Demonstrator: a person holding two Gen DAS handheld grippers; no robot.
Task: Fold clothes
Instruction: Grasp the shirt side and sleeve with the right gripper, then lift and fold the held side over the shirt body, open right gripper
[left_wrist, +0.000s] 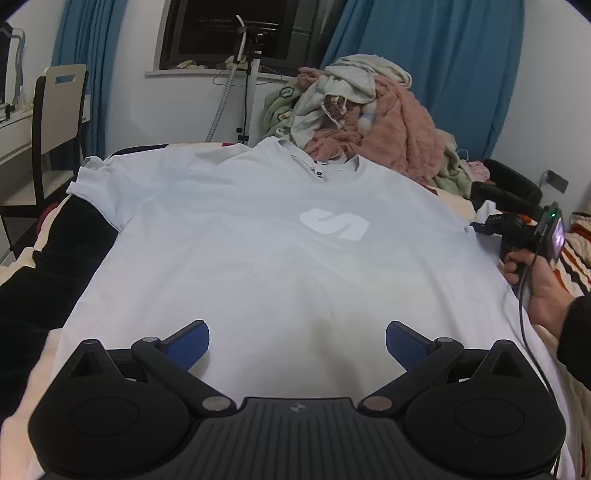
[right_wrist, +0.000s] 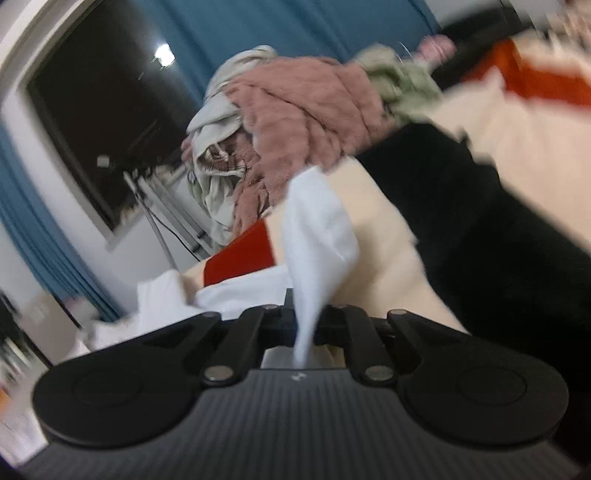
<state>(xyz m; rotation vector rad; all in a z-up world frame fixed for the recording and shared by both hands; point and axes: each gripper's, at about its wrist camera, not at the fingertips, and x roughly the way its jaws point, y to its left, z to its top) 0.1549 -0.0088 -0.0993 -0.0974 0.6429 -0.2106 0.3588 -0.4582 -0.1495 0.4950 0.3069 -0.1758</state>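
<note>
A white T-shirt (left_wrist: 280, 236) with a pale logo lies flat, front up, collar away from me, on the bed in the left wrist view. My left gripper (left_wrist: 297, 341) is open and empty, its blue pads (left_wrist: 190, 345) just above the shirt's lower hem. The right gripper (left_wrist: 484, 227) shows at the shirt's right edge, held by a hand. In the blurred right wrist view my right gripper (right_wrist: 304, 321) is shut on the shirt's white sleeve (right_wrist: 317, 229), which stands up from between the fingers.
A pile of clothes (left_wrist: 369, 122), pink, beige and green, sits behind the collar; it also shows in the right wrist view (right_wrist: 295, 118). A black garment (left_wrist: 48, 266) lies left of the shirt. A chair (left_wrist: 55, 122) and a stand (left_wrist: 251, 74) are by the window.
</note>
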